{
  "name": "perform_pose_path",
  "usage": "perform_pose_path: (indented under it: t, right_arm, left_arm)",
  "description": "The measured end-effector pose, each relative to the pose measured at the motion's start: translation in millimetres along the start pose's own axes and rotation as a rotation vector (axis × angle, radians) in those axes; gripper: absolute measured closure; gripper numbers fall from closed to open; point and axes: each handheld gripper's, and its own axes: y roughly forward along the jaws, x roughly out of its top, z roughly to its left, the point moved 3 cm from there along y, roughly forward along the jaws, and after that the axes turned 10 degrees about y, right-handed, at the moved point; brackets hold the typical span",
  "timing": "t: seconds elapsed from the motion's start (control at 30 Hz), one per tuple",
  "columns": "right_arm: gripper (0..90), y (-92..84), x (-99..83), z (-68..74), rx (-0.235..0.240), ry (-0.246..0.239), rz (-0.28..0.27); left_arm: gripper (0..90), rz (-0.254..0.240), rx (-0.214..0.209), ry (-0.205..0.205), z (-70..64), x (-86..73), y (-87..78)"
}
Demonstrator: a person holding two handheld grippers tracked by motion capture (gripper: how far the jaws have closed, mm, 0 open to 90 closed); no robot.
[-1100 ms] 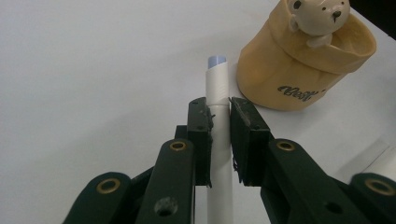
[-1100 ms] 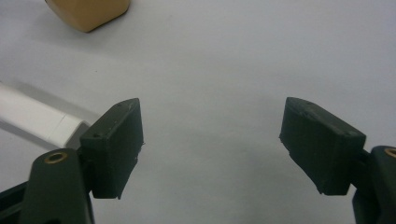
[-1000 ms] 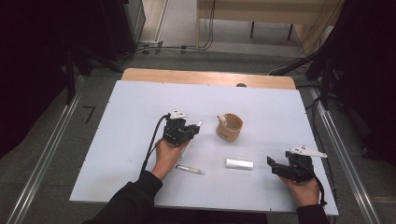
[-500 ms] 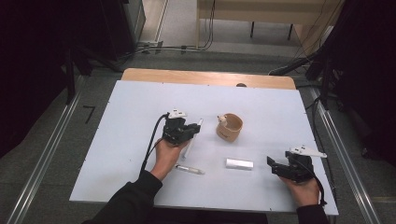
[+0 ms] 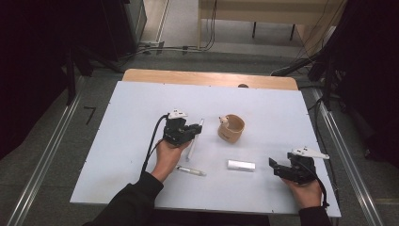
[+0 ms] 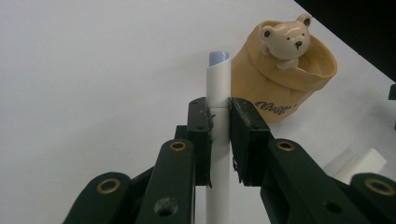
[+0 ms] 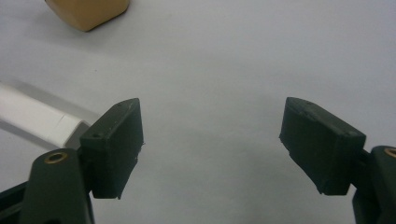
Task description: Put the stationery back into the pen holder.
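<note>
High view: the left claw, mid-frame on the white tabletop, pinches a slim white pen beside the bear cup; the right claw rests at lower right.

Left gripper view: smooth plastic barrel may slip (glazed cup close).

Right gripper view: right claw gapes, empty.

Pen left of bear cup
</note>
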Motion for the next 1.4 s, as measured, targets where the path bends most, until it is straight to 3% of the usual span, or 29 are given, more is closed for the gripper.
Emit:
perform_pose_path:
  t: [1.4]
  right_arm:
    - [19.9,0.1,0.0,0.3,0.000,0.000,0.002]
  left_arm:
    - [78.9,-0.030,-0.035,-0.019,-3.3,5.4,-7.1]
